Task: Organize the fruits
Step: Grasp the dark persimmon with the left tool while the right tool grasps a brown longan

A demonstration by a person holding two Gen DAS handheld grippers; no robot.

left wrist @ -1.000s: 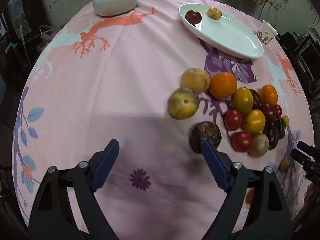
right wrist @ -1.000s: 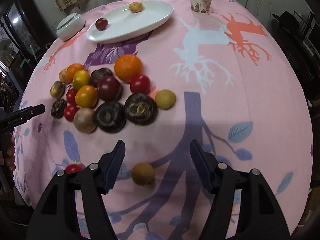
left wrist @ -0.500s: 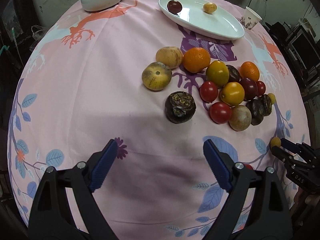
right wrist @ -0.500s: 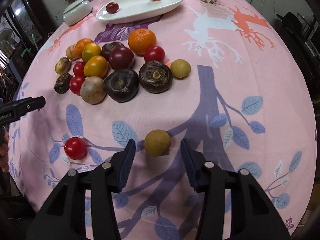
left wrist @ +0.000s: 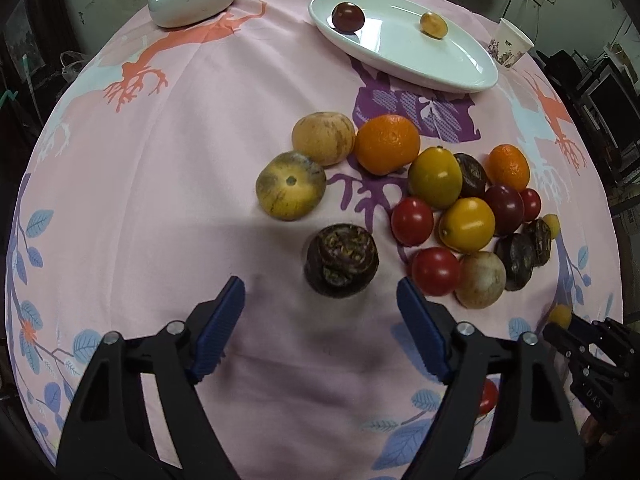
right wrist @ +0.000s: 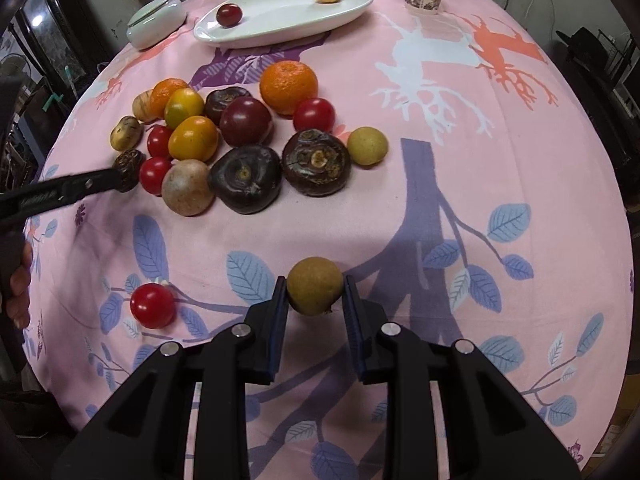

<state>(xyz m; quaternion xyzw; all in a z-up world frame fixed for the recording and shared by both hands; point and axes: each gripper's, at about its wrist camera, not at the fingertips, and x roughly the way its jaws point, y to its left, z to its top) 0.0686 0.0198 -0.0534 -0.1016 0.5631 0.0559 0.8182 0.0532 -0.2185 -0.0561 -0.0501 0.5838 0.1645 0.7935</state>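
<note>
Newly clamped between right gripper [right wrist: 314, 294] fingers, small tan fruit [right wrist: 315, 285] low over bench cloth [right wrist: 480, 184], likely bound for white plate [right wrist: 280, 20]; left gripper [left wrist: 320, 304] fingers narrowing, empty, around dark fruit [left wrist: 341, 261].

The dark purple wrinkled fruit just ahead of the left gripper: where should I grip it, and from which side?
Take the dark purple wrinkled fruit across its widest middle, coming straight down from above. It sits squat with its puckered top facing up, apart from the red cherry tomato on its right. The left gripper, jaws closing with nothing between them, already lines up with its two free flanks.
</note>
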